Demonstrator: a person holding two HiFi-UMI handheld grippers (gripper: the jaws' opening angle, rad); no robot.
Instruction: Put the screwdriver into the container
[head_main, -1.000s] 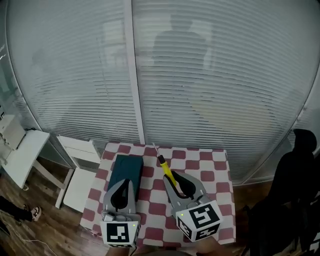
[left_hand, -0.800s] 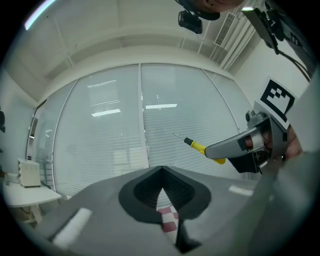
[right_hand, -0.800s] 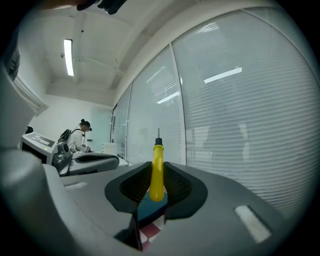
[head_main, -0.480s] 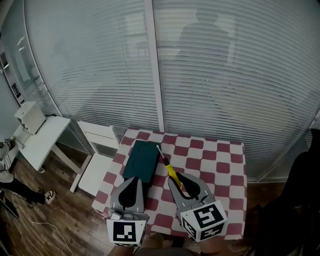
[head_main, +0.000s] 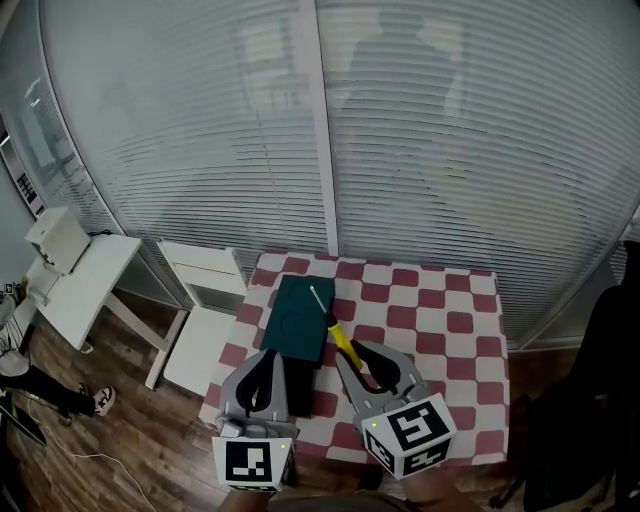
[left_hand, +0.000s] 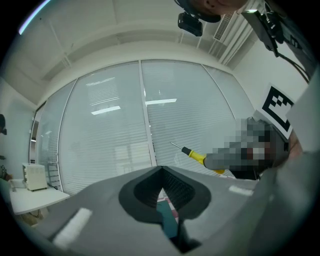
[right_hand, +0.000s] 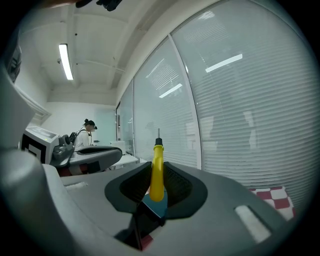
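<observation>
We list: glass wall with horizontal blinds (head_main: 450, 150), white upright post (head_main: 322, 130); dark wood floor (head_main: 120, 430); white chair (head_main: 195, 350) beside red-and-white checked tabletop (head_main: 440, 325); white side table (head_main: 85, 290) further left; ceiling strip light (right_hand: 65, 61).

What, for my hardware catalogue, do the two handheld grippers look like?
The left gripper and the right gripper match: smooth grey shells tapering to a point, with black ribbed pads lining the inside of the jaws. At its rear each carries a white cube printed with black square markers.
</observation>
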